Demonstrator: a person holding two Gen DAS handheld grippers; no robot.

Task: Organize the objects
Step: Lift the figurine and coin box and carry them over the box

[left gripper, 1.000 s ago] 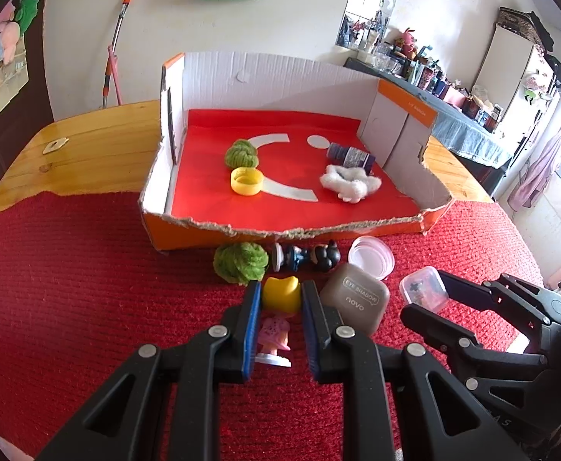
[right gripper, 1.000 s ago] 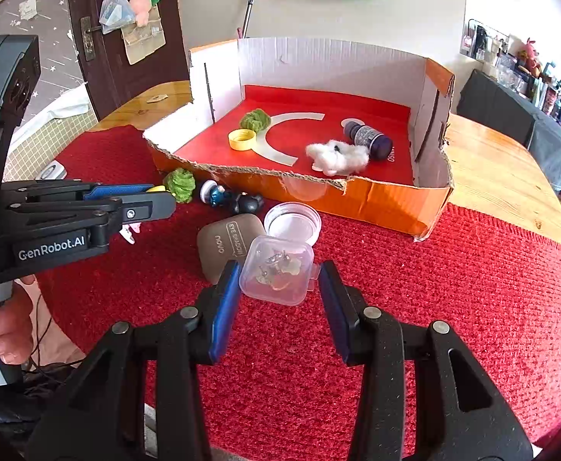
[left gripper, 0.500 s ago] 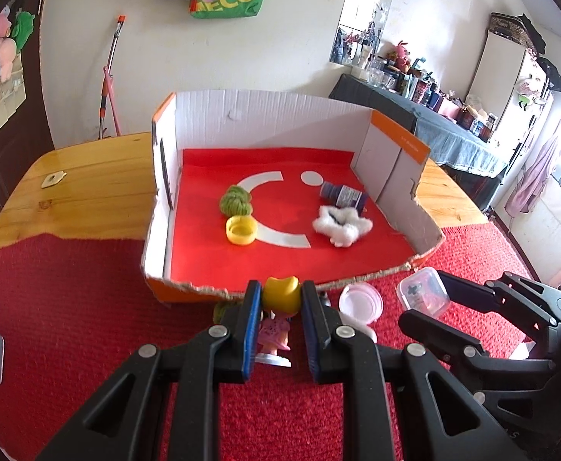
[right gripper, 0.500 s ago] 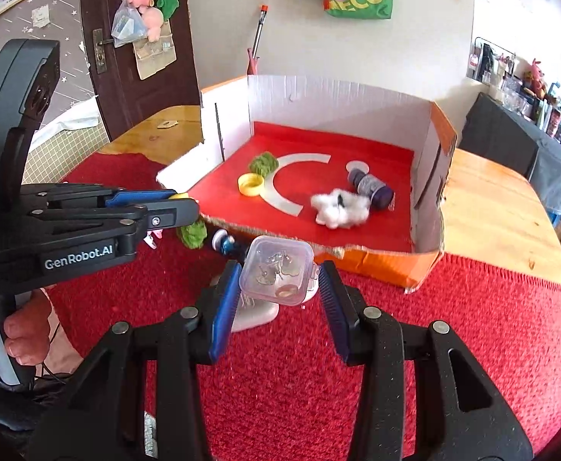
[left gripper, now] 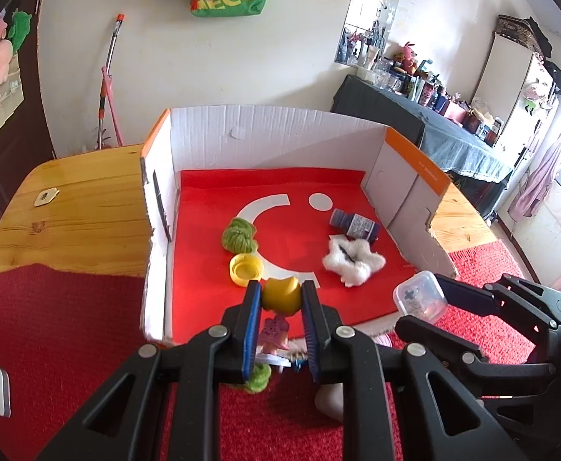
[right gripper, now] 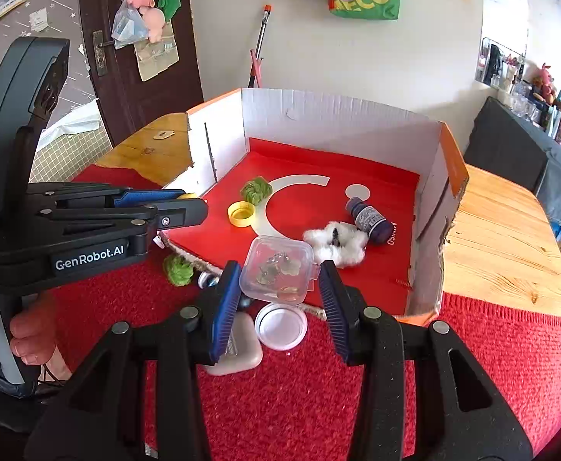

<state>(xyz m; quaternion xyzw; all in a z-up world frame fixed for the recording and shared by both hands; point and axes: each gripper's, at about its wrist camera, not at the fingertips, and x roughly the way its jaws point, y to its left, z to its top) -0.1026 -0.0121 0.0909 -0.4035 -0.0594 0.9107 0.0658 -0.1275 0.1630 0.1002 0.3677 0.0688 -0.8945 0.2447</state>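
1. Left wrist view: the left claw pinches a small figurine by its yellow head, above the box's front edge; light, rigid, slippery.
2. The right claw clamps a clear plastic case by its sides; light, crushable.

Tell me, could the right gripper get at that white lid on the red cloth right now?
Probably not yet. The right gripper is shut on the clear plastic box, so its jaws are full. The white lid lies uncovered below it on the red cloth, so the way looks free once the box is set down.
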